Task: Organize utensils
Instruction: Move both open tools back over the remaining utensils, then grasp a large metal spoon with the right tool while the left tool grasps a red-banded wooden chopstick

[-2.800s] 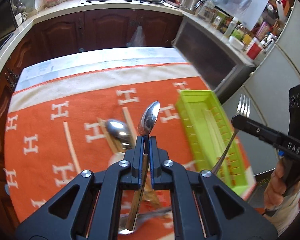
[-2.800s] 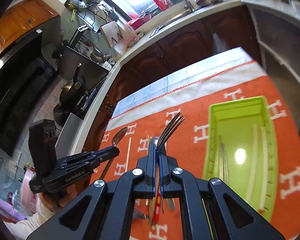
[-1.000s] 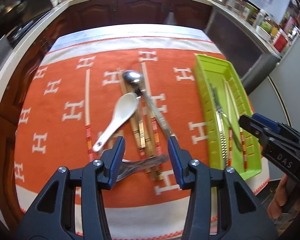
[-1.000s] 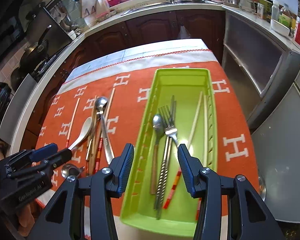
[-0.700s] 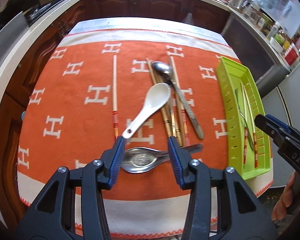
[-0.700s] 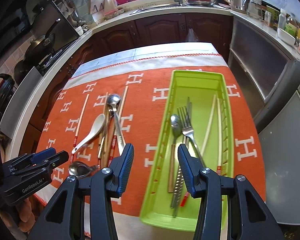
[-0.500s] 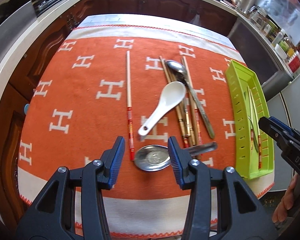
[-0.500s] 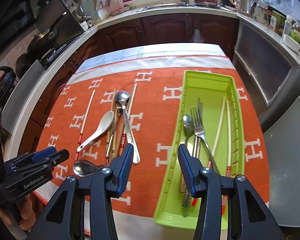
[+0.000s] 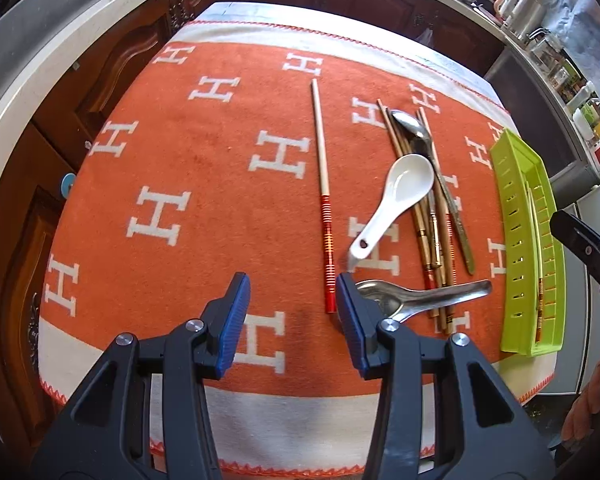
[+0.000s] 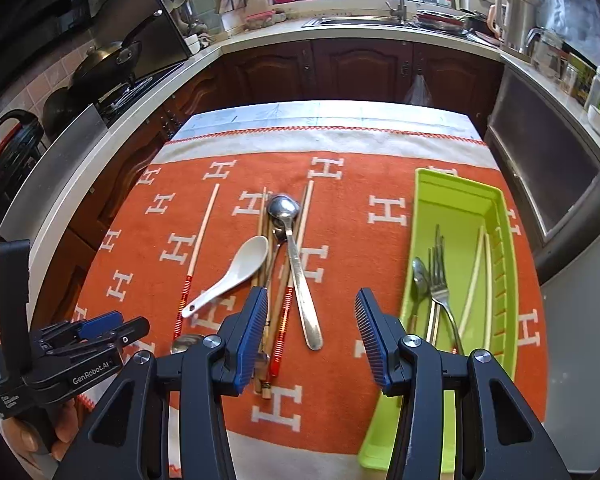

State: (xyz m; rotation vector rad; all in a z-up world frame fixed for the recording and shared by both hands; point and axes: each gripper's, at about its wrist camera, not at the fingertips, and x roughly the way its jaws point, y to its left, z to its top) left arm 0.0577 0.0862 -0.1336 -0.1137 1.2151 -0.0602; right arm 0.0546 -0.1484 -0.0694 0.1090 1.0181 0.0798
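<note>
Both grippers have let go of the spoon and fork they carried a few seconds back, and both have swung leftward off the tray over the loose pile; the left gripper [image 9: 292, 300] now hangs over bare cloth with its jaws partly apart and empty, the right gripper [image 10: 311, 320] likewise half-wide and empty above the pile's near end

The green tray [image 10: 500, 216] sits at the right side of the orange cloth [image 9: 204, 168], its near end reaching the cloth's front border. Inside lie a fork [image 10: 440, 276], a small spoon [image 10: 419, 276] and pale chopsticks [image 10: 476, 276].

Left of the tray, well apart from it, the unsorted utensils cluster: a white ceramic spoon [image 9: 396, 200] lies tilted across a bundle of brown chopsticks [image 9: 428, 224], a long metal spoon [image 10: 296, 264] lies over them, and a metal soup spoon [image 9: 420, 294] lies crosswise at the near end, just beside the left gripper's right finger. A single red-banded chopstick [image 9: 323, 184] lies alone to the left, clear on both sides.

Open cloth stretches left of that chopstick to the counter [image 9: 236, 10] edge. Dark wood cabinets [image 10: 360, 68] ring the far side
</note>
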